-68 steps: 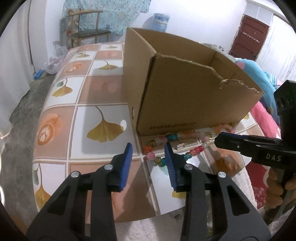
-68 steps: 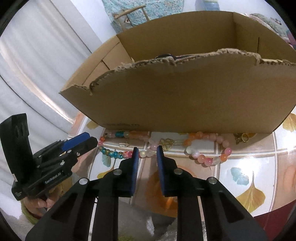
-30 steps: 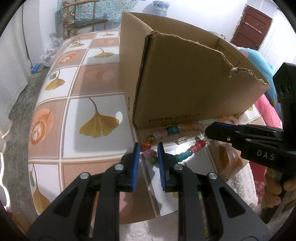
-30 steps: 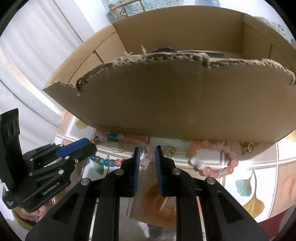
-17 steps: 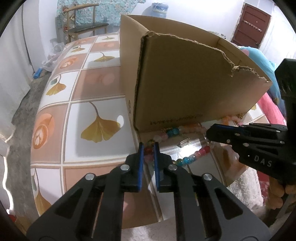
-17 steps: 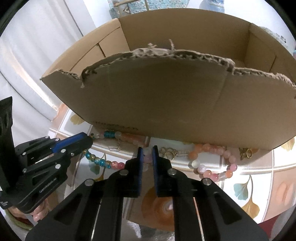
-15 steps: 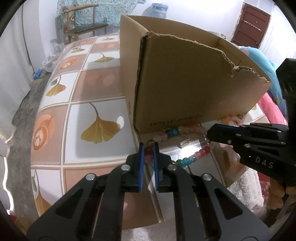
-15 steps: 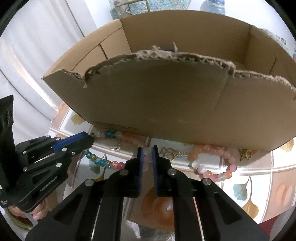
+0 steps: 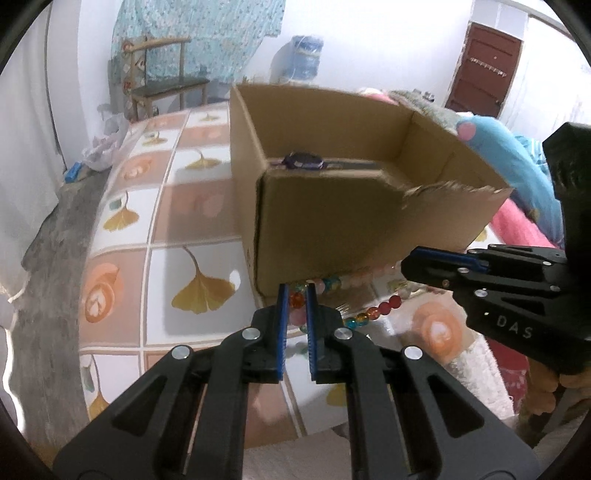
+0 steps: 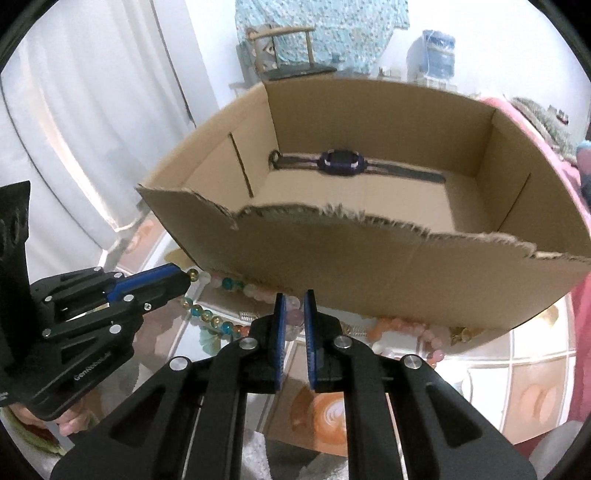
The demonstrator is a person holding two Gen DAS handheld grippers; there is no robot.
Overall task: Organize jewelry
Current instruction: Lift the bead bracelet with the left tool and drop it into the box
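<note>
The bench [image 9: 155, 236] has a top of square tiles, some white and some peach, with yellow ginkgo leaves printed on them. At the far end stands a wooden chair [image 9: 162, 81], and behind it hangs a blue flowered cloth [image 9: 207, 33]. A blue water bottle [image 9: 304, 57] stands by the far wall. A dark red door [image 9: 484, 70] is far right. A white curtain [image 10: 92, 122] hangs at the left.

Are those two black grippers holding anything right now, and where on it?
Yes. Both are shut on the bead necklace: the left gripper pinches its multicoloured end, the right gripper pale pink beads further along.
</note>
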